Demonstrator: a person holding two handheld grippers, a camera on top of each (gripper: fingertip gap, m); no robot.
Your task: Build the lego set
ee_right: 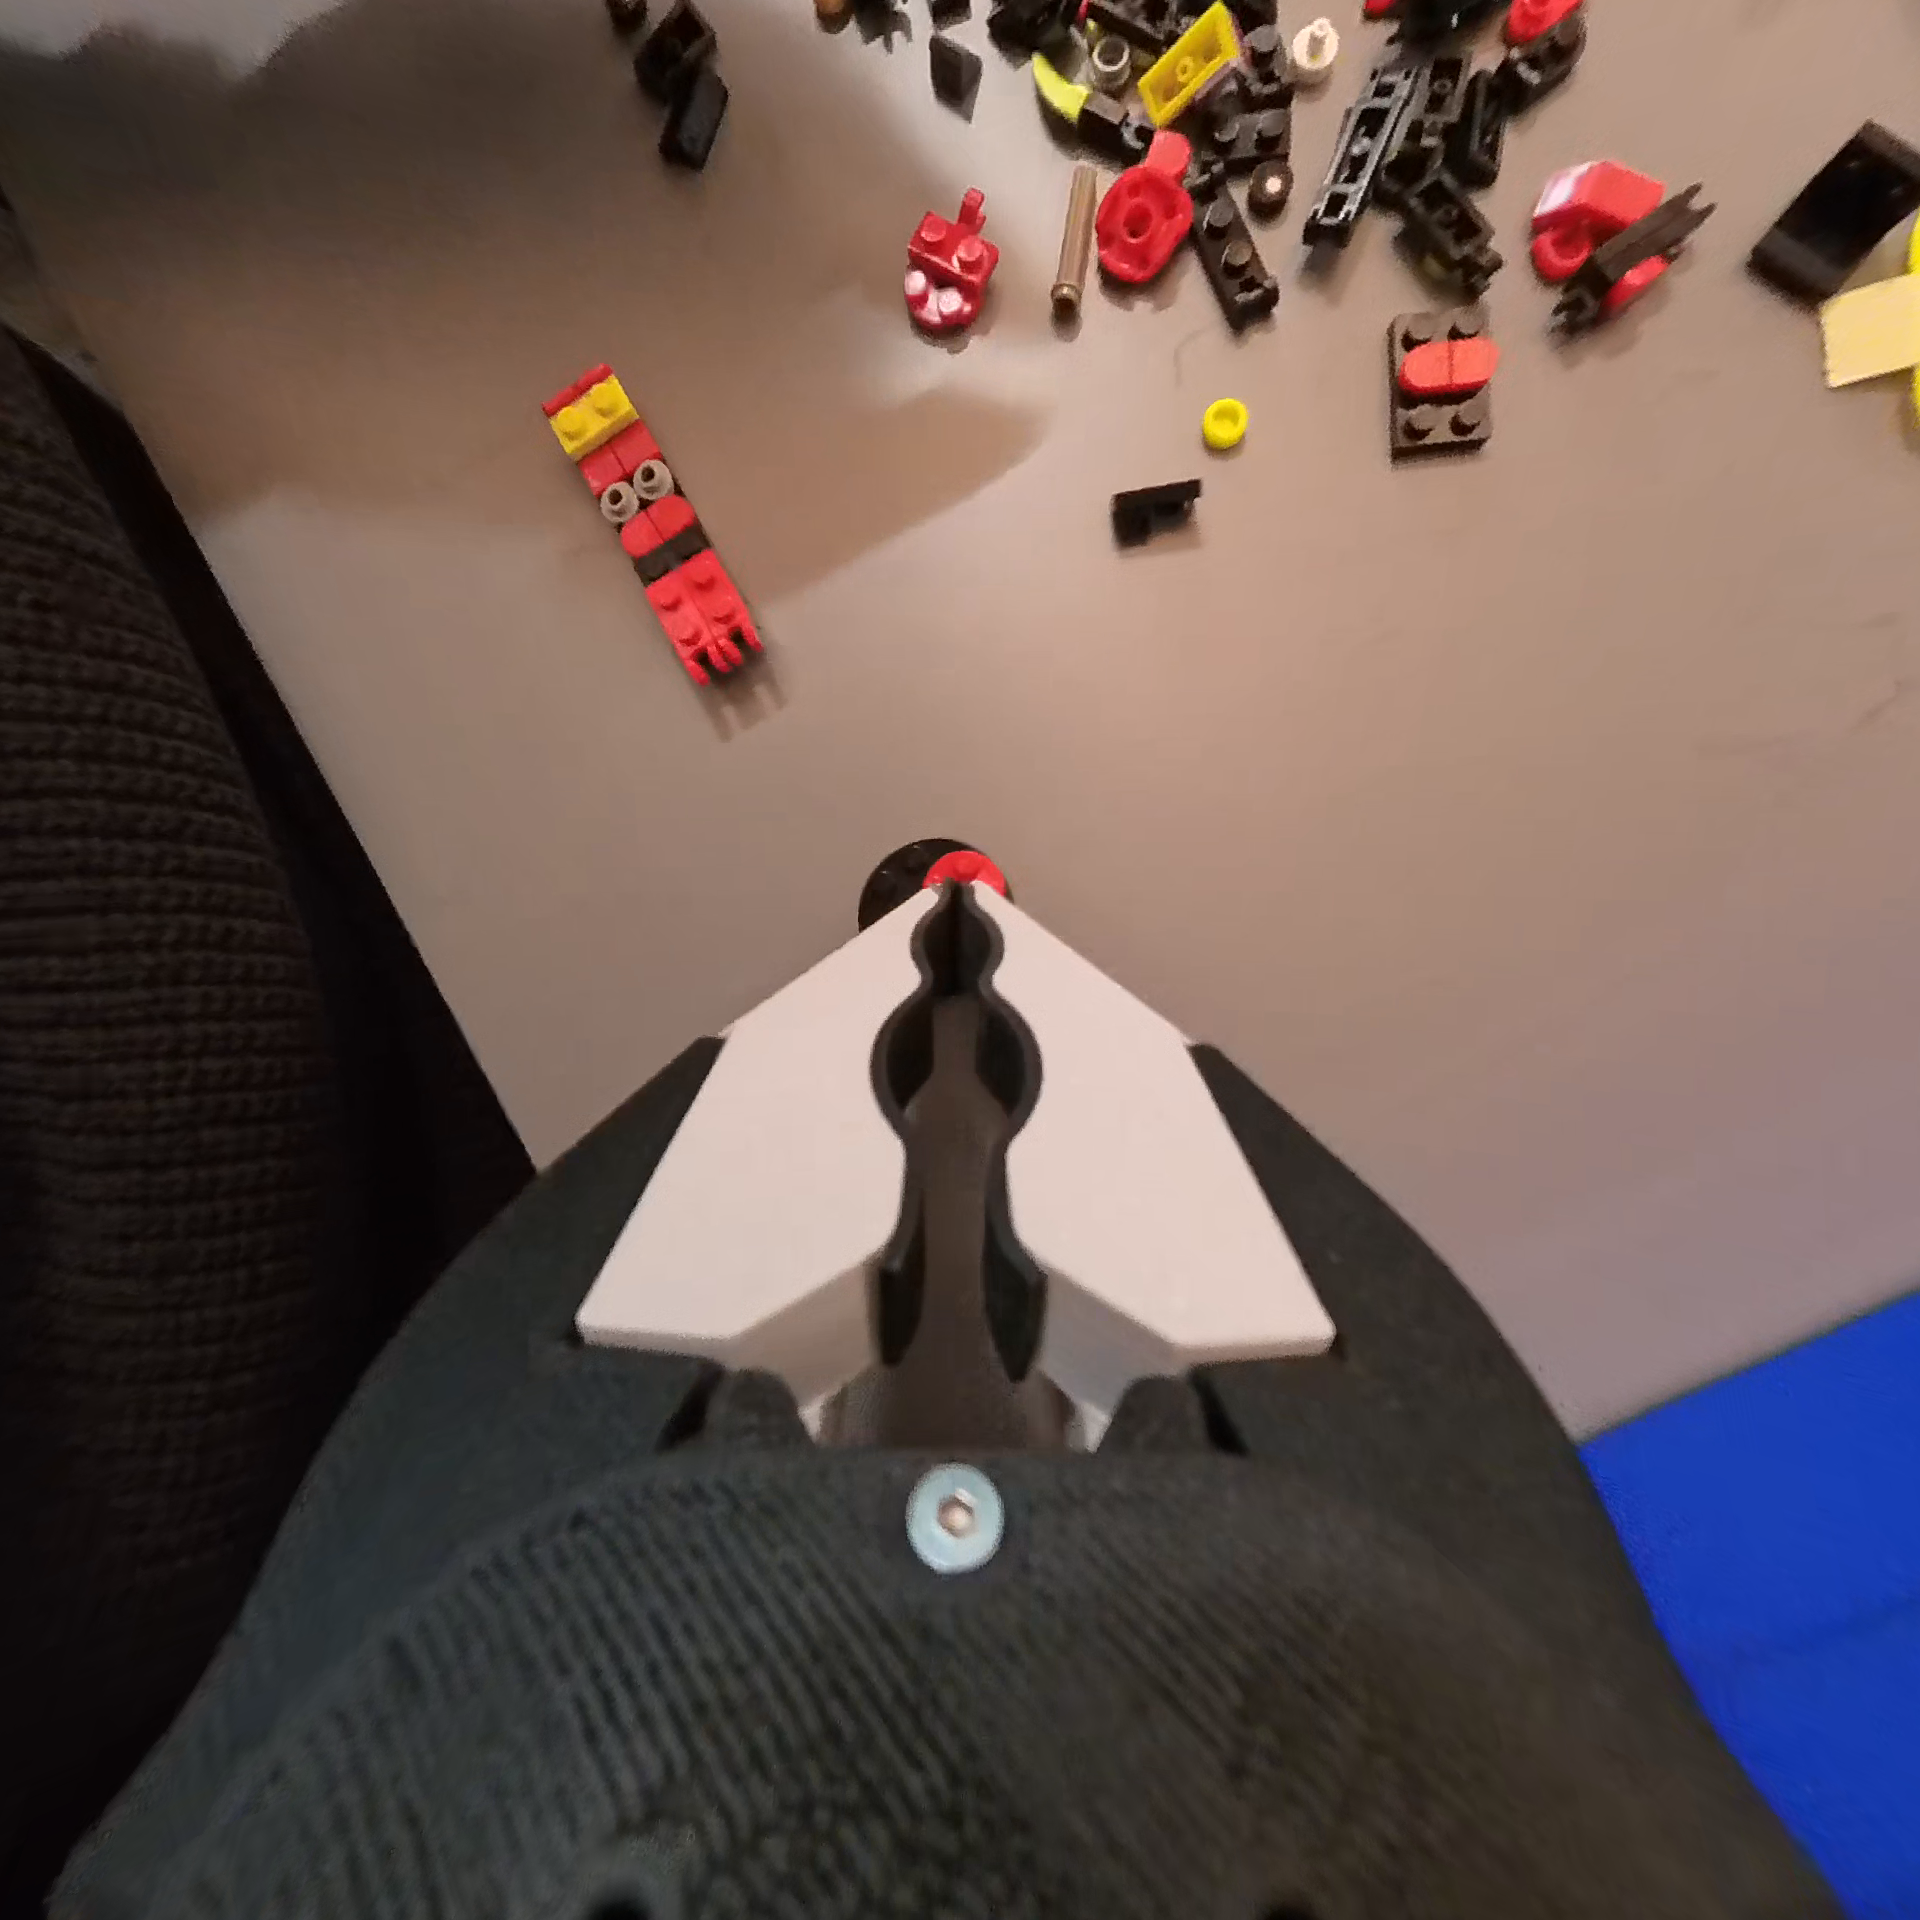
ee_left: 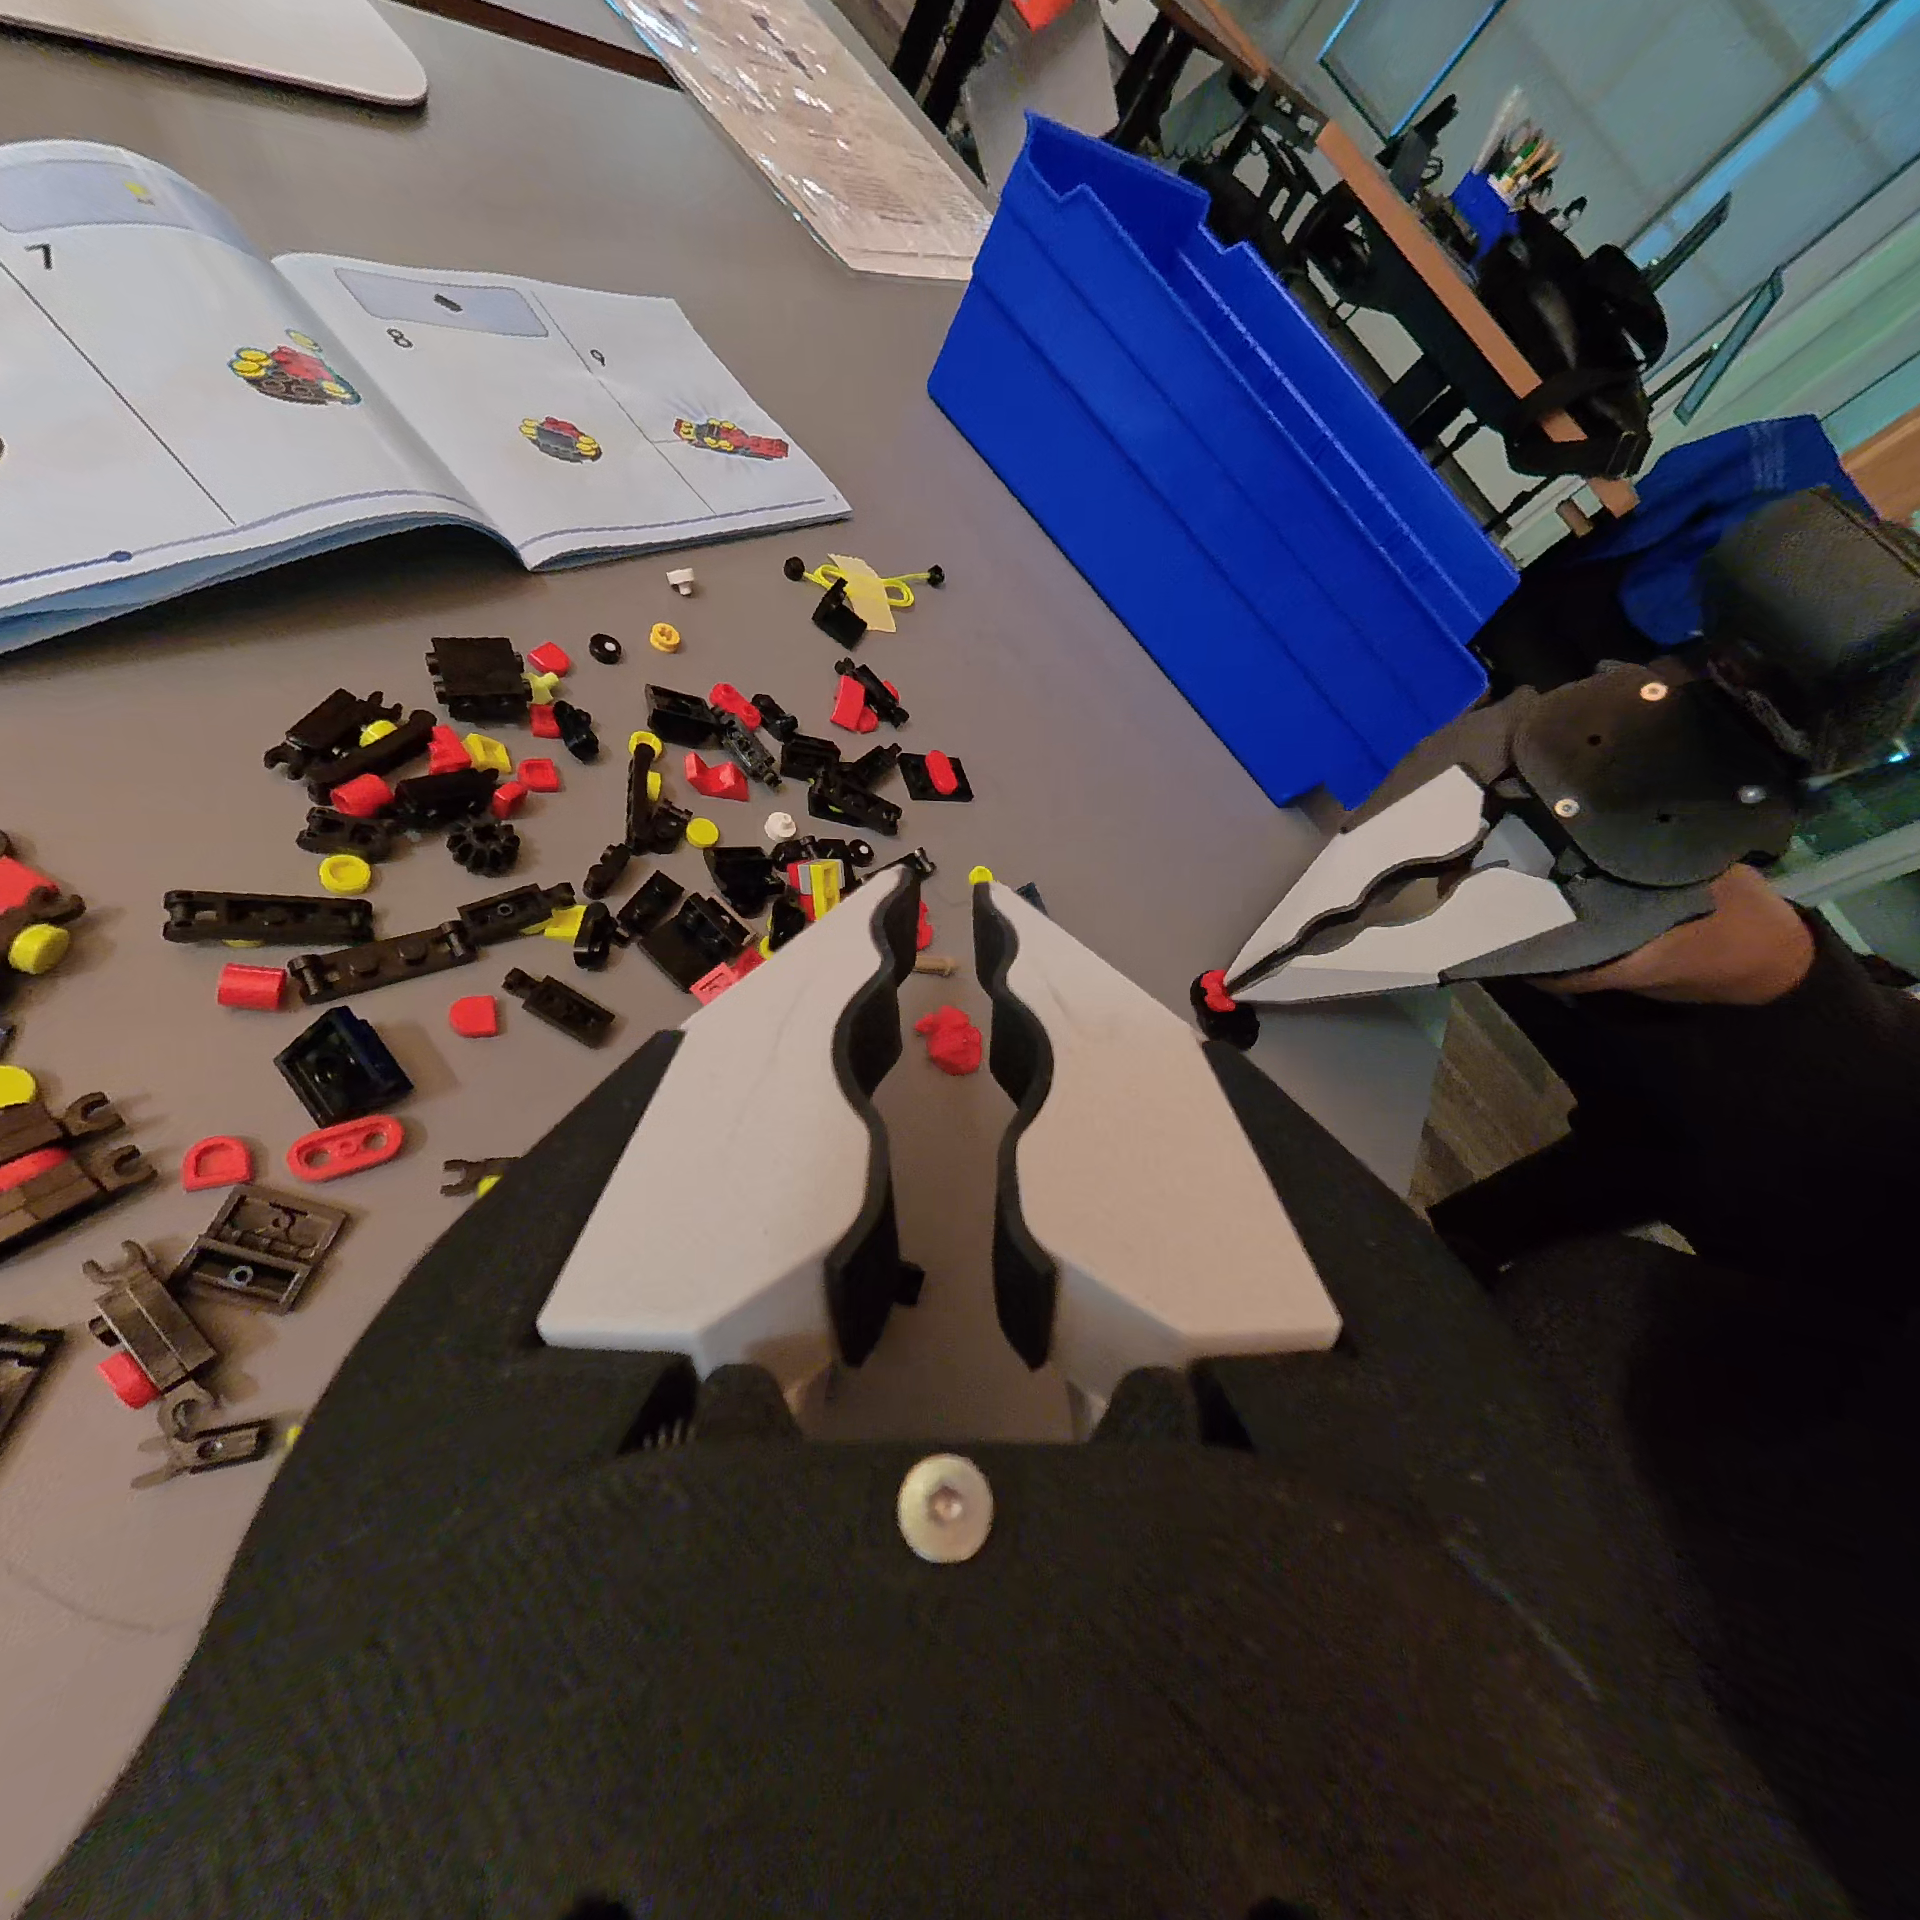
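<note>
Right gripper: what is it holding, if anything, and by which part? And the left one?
The right gripper pinches the red stud on top of a small black round piece, at its very fingertips. The left gripper is open and empty.

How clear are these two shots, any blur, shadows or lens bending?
Left wrist view: centre pile of loose pieces sharp, lower-left edge smeared, blue bin bowed by the wide lens. Right wrist view: softer overall, a broad shadow falls across the table near the red and yellow strip.
</note>
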